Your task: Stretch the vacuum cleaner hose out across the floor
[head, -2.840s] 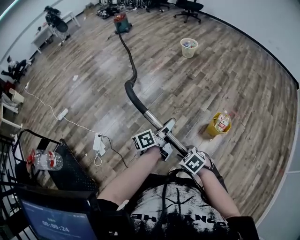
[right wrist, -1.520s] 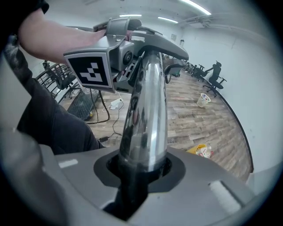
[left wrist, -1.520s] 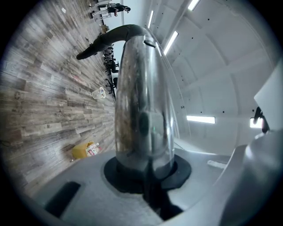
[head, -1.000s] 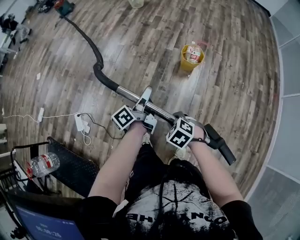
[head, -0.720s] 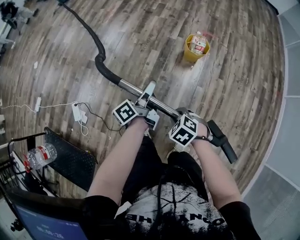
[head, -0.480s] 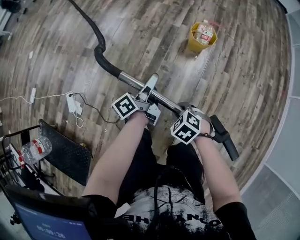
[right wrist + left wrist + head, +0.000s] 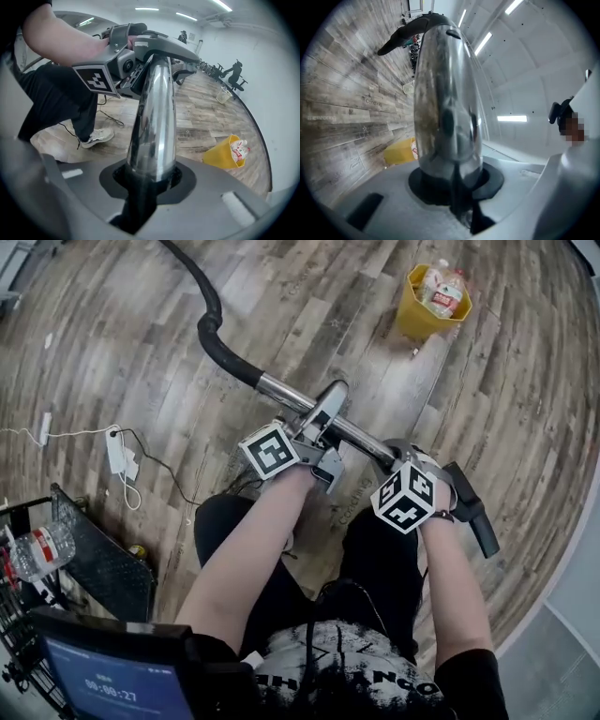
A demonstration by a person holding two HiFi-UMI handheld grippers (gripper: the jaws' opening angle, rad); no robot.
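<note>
On the grey-brown wood-plank floor [image 7: 131, 371] in the head view, the black ribbed vacuum cleaner hose [image 7: 217, 341] curves away to the upper left. It joins a shiny chrome metal wand tube [image 7: 281, 392] held slantwise in front of the person's legs. The left gripper [image 7: 323, 423] clasps the tube mid-length. The right gripper [image 7: 405, 463] clasps it lower down, near the black handle end [image 7: 473, 517].

In the left gripper view, the smooth round tube [image 7: 445, 103] fills the gap between the jaws, seated in their dark rubbery pads. The jaws have just been easing apart a little, yet the pads meet the metal.

In the right gripper view, the jaws sit partly closed, clenched on the mirror-bright tube [image 7: 152, 126]. A yellow plastic bin [image 7: 225, 152] stands on the planks nearby.
</note>
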